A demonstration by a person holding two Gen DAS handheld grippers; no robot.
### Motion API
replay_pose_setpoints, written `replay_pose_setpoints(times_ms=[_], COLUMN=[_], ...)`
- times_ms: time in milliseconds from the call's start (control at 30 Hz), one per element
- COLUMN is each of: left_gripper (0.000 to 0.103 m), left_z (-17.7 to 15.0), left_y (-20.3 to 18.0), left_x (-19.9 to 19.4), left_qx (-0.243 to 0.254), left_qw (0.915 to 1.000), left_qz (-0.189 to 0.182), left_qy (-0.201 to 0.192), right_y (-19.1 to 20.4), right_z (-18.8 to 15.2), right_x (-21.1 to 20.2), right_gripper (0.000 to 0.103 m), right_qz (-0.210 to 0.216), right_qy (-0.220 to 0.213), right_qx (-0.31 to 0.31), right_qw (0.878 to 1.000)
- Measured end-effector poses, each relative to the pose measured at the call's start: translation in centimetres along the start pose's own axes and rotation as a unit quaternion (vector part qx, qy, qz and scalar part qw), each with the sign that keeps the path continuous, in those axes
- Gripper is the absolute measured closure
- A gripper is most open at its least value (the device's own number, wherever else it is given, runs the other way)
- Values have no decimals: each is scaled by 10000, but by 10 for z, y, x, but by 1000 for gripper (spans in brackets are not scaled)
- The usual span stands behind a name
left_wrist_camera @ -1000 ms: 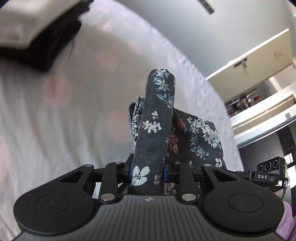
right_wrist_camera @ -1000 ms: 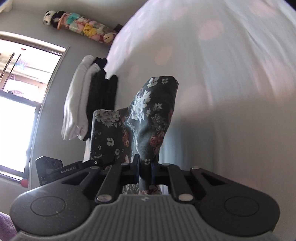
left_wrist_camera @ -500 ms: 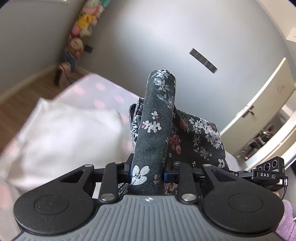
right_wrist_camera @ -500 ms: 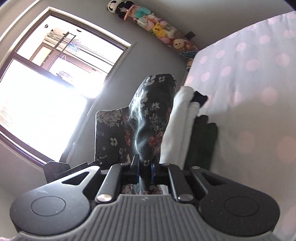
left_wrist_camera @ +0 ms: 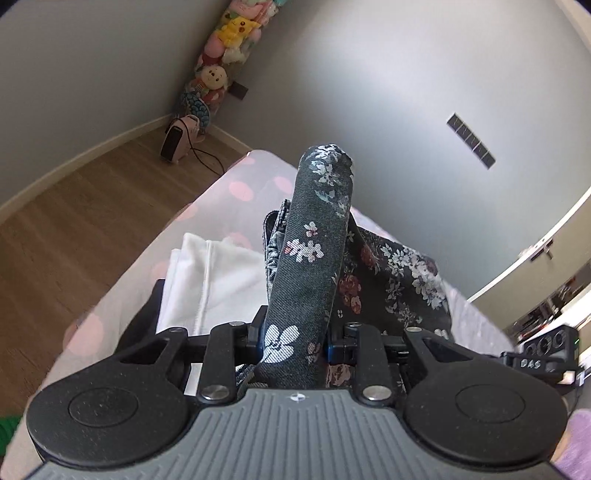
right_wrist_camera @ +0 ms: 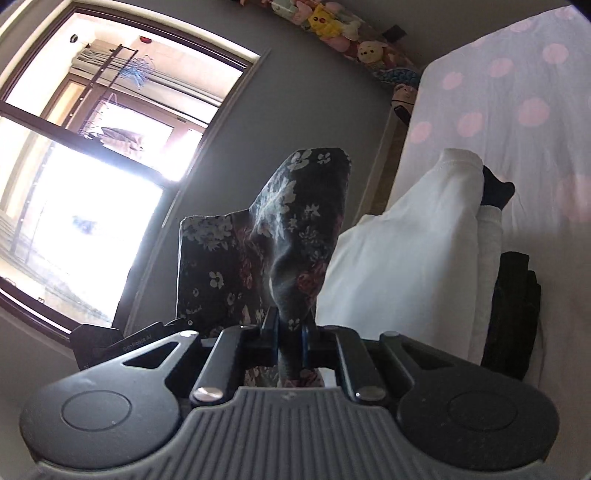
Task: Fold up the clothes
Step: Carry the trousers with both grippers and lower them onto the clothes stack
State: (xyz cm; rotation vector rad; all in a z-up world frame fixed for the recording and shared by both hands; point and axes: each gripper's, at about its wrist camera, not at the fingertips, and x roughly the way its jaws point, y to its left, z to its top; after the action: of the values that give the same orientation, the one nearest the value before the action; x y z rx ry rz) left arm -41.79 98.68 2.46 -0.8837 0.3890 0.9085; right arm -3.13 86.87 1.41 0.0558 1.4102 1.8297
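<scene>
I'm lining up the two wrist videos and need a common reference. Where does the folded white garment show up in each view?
Left wrist: the folded white garment lies left of centre on the dotted bedsheet, left of the floral garment.
Right wrist: it fills the right of centre, right of the floral garment.
Shared landmark: the row of plush toys on the wall.

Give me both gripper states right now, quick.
Left gripper: closed on the floral garment.
Right gripper: closed on the same floral garment.
</scene>
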Motion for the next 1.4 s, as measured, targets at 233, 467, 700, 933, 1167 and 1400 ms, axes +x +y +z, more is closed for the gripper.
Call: replay_pose_setpoints(times_ms=[233, 467, 700, 933, 1167, 1400], left_gripper=[72, 60, 52, 69, 72, 72], left_z=[-2, -11, -8, -34, -48, -49], left_y=[17, 24, -4, -25, -6, 6], left_x=[39, 46, -16, -14, 41, 78], left_qx=[121, 83, 885, 1725, 1726, 1225], left_qw=[9998, 9985, 9848, 9702, 9720, 9793], left_qz=[131, 494, 1386, 1528, 1526, 1607], left_qy=[83, 200, -553, -743, -456, -98], right_y=[-28, -44, -5, 44, -1, -47], right_z=[5, 8, 3, -19, -8, 10], right_x=[26, 52, 26, 34, 70, 95], right_gripper=[90, 83, 70, 70, 81, 85], right_qz=[-603, -935, -1433, -1165, -1677, -1644], right_qy=[23, 117, -230, -502, -477, -386], right_qx=[-294, -468, -2046, -3659, -3474, -2869], right_qw=[9977, 9944, 9680, 9220, 9214, 9430])
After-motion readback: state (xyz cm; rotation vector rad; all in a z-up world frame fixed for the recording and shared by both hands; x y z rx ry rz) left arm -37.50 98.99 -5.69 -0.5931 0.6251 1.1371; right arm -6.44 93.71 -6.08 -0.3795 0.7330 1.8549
